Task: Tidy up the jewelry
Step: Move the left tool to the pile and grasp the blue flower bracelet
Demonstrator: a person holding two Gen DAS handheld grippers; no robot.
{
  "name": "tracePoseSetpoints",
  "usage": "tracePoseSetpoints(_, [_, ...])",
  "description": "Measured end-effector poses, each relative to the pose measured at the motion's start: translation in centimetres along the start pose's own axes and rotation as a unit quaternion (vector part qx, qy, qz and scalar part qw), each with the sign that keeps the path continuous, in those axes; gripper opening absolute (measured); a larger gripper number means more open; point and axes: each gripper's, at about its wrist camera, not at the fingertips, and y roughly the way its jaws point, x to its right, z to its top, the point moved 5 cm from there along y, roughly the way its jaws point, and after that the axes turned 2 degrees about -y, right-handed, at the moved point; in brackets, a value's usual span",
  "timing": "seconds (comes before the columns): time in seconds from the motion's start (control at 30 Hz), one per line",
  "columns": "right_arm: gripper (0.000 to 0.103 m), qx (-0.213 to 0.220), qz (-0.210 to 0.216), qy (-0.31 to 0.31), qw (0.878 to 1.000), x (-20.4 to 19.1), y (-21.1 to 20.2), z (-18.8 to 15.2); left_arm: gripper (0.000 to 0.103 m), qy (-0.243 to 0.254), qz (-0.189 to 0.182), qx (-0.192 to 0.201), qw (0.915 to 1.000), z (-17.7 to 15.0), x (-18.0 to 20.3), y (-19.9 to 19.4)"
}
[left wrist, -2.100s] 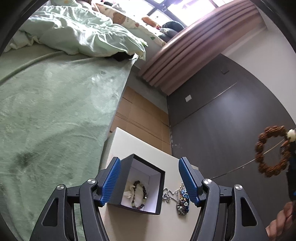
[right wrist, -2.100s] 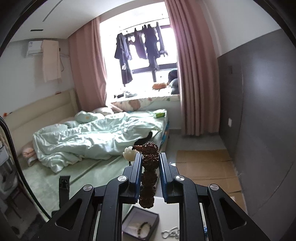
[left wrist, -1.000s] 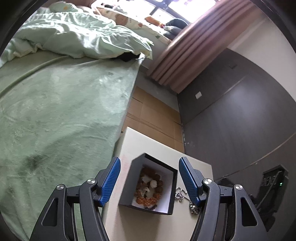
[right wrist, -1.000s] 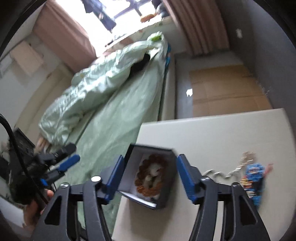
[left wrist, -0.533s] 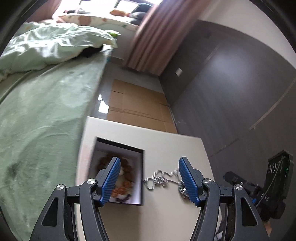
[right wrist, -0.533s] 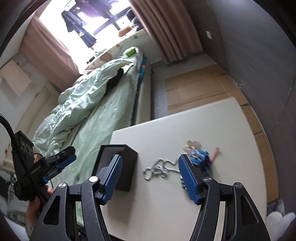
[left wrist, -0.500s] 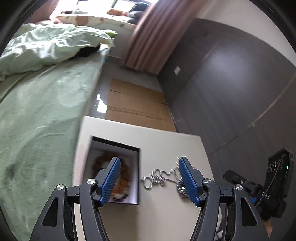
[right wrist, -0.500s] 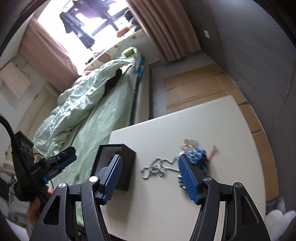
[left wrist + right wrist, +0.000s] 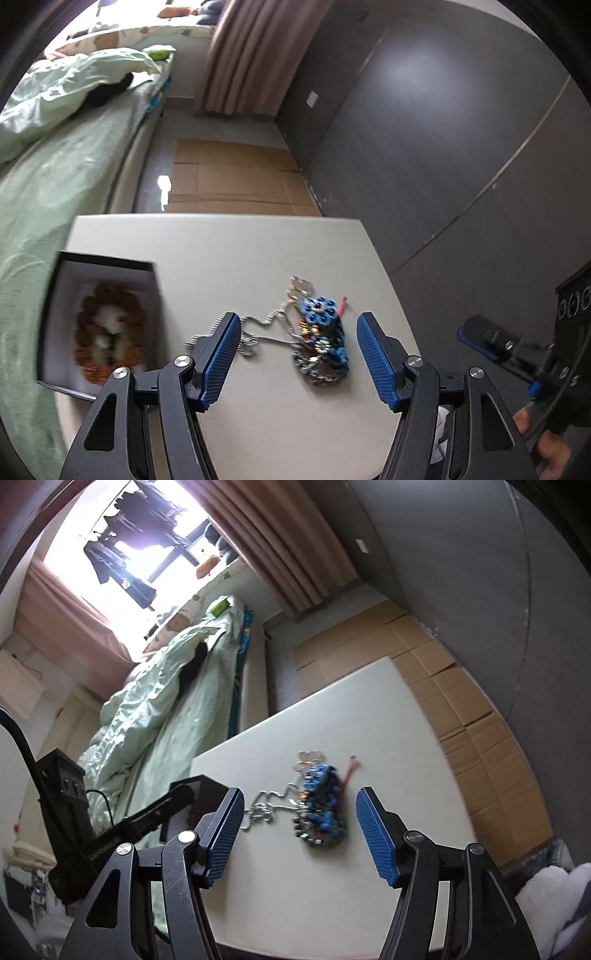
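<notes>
**Both grippers open above the remaining jewelry**

A blue beaded bracelet pile (image 9: 320, 341) and silver chain (image 9: 255, 332) lie mid-desk (image 9: 295, 424), long axis running away toward the far edge. The left gripper (image 9: 297, 356) and right gripper (image 9: 299, 834) both frame it, fingers released, empty. The box (image 9: 99, 325) at the left edge already holds a brown bracelet (image 9: 109, 334)

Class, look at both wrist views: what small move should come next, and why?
Probably lower the right hand-held gripper, open and empty, onto the blue beaded piece. It lies loose on the table beside the silver chain, while the brown bead bracelet already sits in the box.
</notes>
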Motion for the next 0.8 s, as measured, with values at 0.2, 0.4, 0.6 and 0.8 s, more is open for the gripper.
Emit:
tracePoseSetpoints(0.2, [0.063, -0.008, 0.007, 0.026, 1.000, 2.1, 0.4, 0.4, 0.054, 0.005, 0.016, -0.035, 0.9993, -1.7, 0.8, 3.8])
tracePoseSetpoints(0.4, [0.063, -0.007, -0.017, 0.038, 0.999, 3.5, 0.4, 0.7, 0.054, 0.011, 0.032, -0.055, 0.9979, -2.8, 0.8, 6.1])
tracePoseSetpoints(0.6, [0.064, 0.003, -0.016, 0.047, 0.999, 4.2, -0.4, 1.0, 0.054, 0.019, 0.045, -0.074, 0.9960, -3.6, 1.2, 8.0])
tracePoseSetpoints(0.8, [0.063, -0.001, -0.014, 0.049, 0.999, 4.4, -0.2, 1.0, 0.041, 0.037, 0.057, -0.089, 0.9937, -4.2, 1.7, 9.4])
